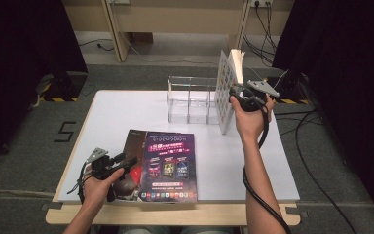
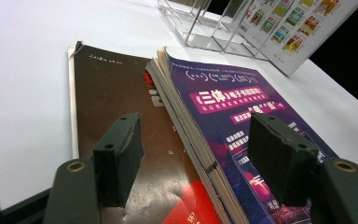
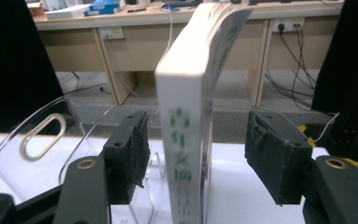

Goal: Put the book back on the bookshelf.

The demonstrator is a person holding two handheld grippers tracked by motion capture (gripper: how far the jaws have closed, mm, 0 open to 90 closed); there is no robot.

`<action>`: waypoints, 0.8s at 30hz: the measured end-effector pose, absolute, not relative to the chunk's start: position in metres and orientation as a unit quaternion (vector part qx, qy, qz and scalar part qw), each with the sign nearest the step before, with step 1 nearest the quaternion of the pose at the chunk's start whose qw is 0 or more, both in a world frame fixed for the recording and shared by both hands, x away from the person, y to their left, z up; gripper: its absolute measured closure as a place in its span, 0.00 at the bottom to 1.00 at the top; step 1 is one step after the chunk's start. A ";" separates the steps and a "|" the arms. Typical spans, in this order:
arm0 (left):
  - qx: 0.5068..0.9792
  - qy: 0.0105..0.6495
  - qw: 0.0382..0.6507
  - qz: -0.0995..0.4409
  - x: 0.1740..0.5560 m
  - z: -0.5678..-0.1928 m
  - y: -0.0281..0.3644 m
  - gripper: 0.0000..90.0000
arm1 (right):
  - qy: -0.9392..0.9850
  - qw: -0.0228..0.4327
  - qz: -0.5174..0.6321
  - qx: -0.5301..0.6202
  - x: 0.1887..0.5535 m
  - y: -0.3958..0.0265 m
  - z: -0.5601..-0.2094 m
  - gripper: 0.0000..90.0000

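Books, three in all, placed relative to the clear rack (image 1: 191, 100):

1. White book (image 1: 227, 90), one. Stands upright on the table (image 1: 253, 161), against the rack's right end, spine toward the person, top pages fanned a little. In the right gripper view the white book (image 3: 186, 140) rises between the two jaws, with a gap on each side; neither pad touches it.
2. Purple book (image 1: 168, 165), one. Lies flat, well in front of the rack, cover up.
3. Brown book (image 1: 132, 146), one. Lies flat under the purple book, sticking out on its left side, well in front of the rack. In the left gripper view the brown book (image 2: 116, 93) shows beside the purple book (image 2: 242, 121), which overlaps it.

Rack, one: clear plastic, upright dividers, on the far half of the table.

Grippers, two:
- Right gripper (image 1: 238, 95): at the rack's right end, by the white book's spine. Claw wide, nothing gripped.
- Left gripper (image 1: 126, 161): well in front of the rack, at the near left edge of the two flat books. Claw wide, pads clear of both covers.
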State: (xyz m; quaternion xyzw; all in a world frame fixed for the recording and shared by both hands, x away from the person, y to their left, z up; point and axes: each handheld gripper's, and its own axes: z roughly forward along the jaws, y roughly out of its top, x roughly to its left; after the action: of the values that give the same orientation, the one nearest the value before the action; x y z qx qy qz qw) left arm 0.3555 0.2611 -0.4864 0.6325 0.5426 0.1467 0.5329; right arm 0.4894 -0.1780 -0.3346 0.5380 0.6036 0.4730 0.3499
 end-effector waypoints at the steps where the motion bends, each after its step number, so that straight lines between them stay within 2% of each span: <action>1: 0.633 0.542 0.533 0.147 0.355 -0.486 0.261 0.38 | 0.607 0.352 0.468 0.538 0.487 -0.178 -0.336 0.44; 10: 0.635 0.541 0.530 0.154 0.355 -0.484 0.261 0.35 | 0.610 0.344 0.464 0.542 0.469 -0.186 -0.343 0.45; 24: 0.639 0.536 0.530 0.151 0.357 -0.481 0.259 0.37 | 0.623 0.324 0.461 0.542 0.444 -0.187 -0.358 0.47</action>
State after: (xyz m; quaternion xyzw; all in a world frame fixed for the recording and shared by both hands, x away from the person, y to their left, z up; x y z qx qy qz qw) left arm 0.3571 0.2590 -0.4810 0.6394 0.5358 0.1508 0.5304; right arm 0.4439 -0.1871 -0.3585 0.5421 0.6234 0.4607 0.3244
